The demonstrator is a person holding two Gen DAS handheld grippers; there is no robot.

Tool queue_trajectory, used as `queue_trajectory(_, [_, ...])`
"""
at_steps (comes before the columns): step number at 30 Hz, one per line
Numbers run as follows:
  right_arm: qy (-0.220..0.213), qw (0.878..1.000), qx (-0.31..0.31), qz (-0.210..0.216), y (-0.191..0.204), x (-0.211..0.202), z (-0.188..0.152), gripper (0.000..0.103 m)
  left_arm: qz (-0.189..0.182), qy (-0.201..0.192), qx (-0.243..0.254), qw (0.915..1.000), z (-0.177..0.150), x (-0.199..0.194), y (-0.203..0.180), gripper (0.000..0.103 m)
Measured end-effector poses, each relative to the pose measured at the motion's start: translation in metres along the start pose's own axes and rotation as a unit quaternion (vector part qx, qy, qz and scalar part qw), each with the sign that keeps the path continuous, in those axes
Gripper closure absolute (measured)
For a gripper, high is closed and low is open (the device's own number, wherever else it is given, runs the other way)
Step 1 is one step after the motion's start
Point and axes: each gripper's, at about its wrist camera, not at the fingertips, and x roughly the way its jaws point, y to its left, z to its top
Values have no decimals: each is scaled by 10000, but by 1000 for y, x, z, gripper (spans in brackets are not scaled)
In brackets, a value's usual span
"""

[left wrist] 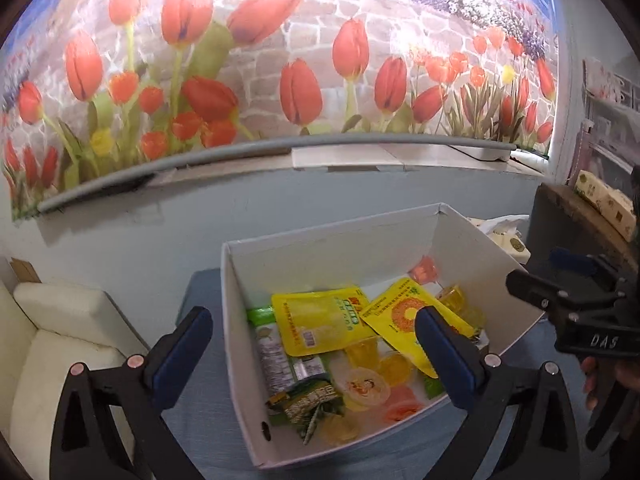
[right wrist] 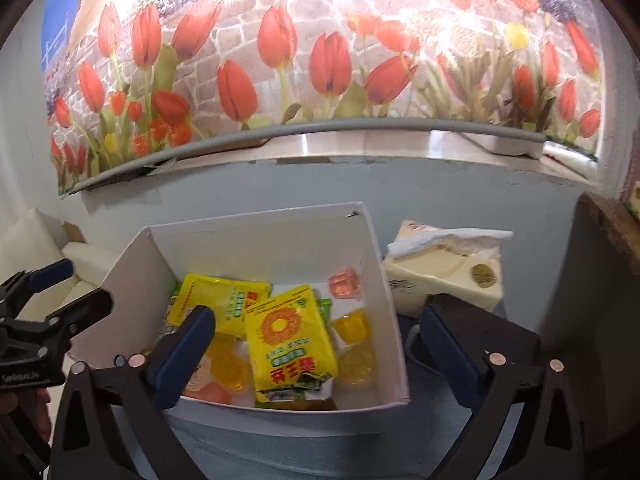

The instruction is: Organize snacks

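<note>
white box [right wrist: 380, 280]: open, upright | yellow packets [right wrist: 290, 336], jelly cups [right wrist: 354, 330] lying inside

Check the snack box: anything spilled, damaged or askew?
Nothing spilled. Snacks lie jumbled inside the white box; the sunflower pouch sits tilted over jelly cups. Both grippers are open and empty.

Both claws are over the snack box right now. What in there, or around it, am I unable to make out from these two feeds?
- Left wrist view: the left claw's right finger covers part of the sunflower pouch.
- Right wrist view: the right claw's left finger hides jelly cups near the white box's left wall.
- Both views: items under the yellow pouch are buried; label print is too small.
- Tissue pack: front hidden by the right finger.
</note>
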Motion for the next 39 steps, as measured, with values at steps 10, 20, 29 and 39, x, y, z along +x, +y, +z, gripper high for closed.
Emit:
queue_trajectory(10, [-328, 9980, -459, -289, 23, -49, -26, 0, 469, -102, 170, 9987, -19, -43, -19, 0])
queue_trajectory(20, [-663, 9964, 156, 501, 1, -180, -88, 0, -77, -356, 189, 9992, -72, -171, -28, 0])
queue_trajectory(29, [-777, 9950, 116, 614, 32, -267, -142, 0, -240, -222, -102, 9994, -126, -260, -31, 0])
queue_trajectory(39, [-849, 9940, -159, 672, 71, -315, -169, 0, -218, -336, -286, 9988, -148, -325, -21, 0])
